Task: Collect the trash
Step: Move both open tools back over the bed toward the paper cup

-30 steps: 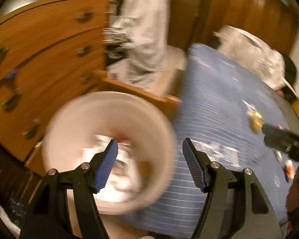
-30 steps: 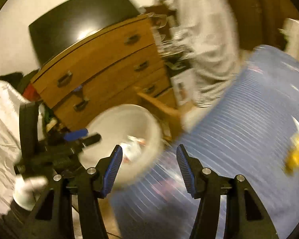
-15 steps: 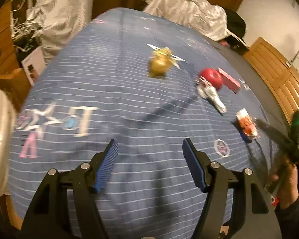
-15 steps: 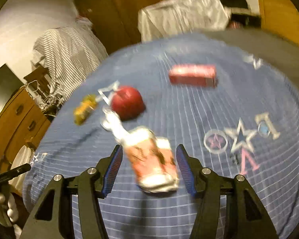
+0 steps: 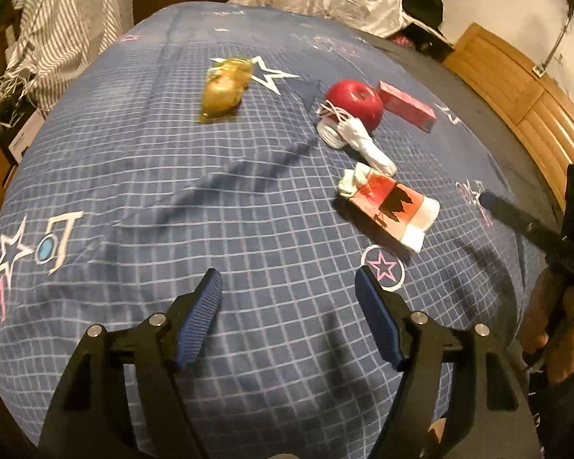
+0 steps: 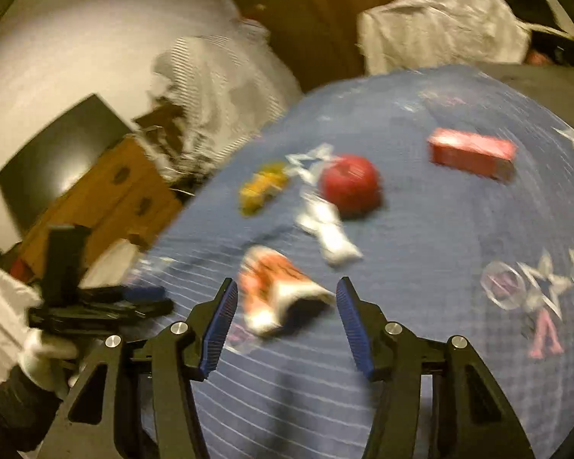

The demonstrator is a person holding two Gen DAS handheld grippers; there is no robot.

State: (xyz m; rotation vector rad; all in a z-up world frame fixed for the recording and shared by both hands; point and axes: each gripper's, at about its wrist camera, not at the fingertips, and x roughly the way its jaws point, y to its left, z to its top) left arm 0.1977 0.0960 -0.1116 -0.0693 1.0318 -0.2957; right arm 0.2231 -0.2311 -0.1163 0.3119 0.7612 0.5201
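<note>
Here no lettering on the red-and-white wrapper (image 5: 392, 206) reads clearly

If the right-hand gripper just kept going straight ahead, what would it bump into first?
Most likely the crumpled red-and-white wrapper, which lies between the open right gripper's fingertips on the blue bedspread. The picture is blurred, so depth is uncertain.

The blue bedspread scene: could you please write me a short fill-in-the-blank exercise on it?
1. The apple on the bedspread is ____ in colour.
2. The right tongs stand ____, empty.
3. The pink box lies ____ the apple, on the side away from the yellow wrapper.

Missing: red; open; beside
</note>
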